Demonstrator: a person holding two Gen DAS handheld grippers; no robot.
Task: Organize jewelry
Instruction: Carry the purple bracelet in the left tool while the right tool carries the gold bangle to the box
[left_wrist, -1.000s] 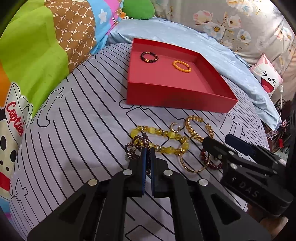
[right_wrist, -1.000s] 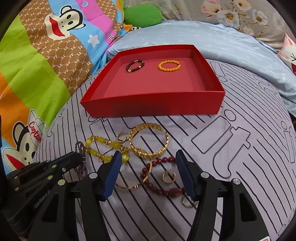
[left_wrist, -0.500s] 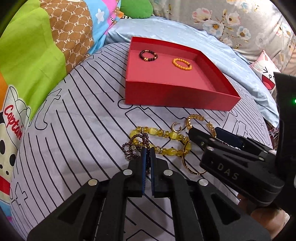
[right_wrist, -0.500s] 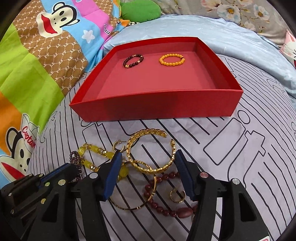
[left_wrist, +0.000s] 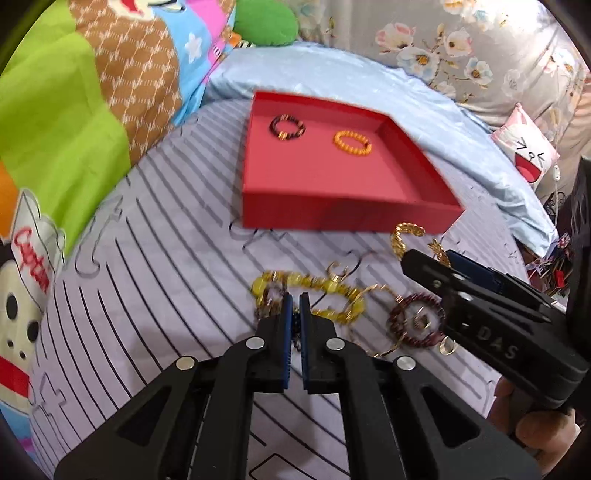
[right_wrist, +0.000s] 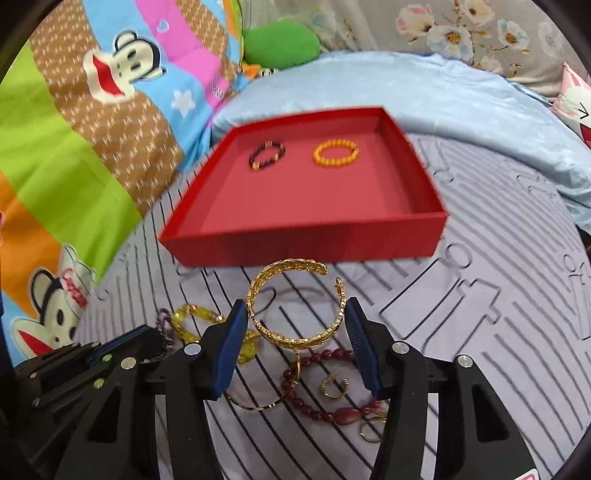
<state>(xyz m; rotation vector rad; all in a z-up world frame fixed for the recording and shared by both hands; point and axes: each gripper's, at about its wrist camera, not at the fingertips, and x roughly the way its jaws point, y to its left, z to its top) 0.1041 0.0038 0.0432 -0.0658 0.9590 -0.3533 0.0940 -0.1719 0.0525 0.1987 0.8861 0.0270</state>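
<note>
A red tray (left_wrist: 347, 214) (right_wrist: 303, 243) lies on the striped bedspread and holds a dark bead bracelet (left_wrist: 287, 126) (right_wrist: 266, 155) and an orange bead bracelet (left_wrist: 351, 143) (right_wrist: 335, 153). A pile of jewelry lies in front of it: a yellow bead bracelet (left_wrist: 325, 288), a dark red bead bracelet (left_wrist: 415, 321) (right_wrist: 325, 402) and a gold cuff (right_wrist: 295, 306) (left_wrist: 406, 236). My left gripper (left_wrist: 294, 301) is shut on a dark purple bead strand (right_wrist: 164, 328). My right gripper (right_wrist: 295, 332) is open, its fingers on either side of the gold cuff.
A colourful monkey-print quilt (left_wrist: 66, 122) rises at the left. A light blue blanket (right_wrist: 461, 96) and a cat-face cushion (left_wrist: 528, 162) lie behind and right of the tray. Small gold rings (right_wrist: 334, 386) lie among the pile. The right gripper shows in the left wrist view (left_wrist: 480, 306).
My right gripper has moved forward over the pile until the gold cuff sits between its open fingers. My left gripper stays shut on the purple strand and has shifted slightly.
</note>
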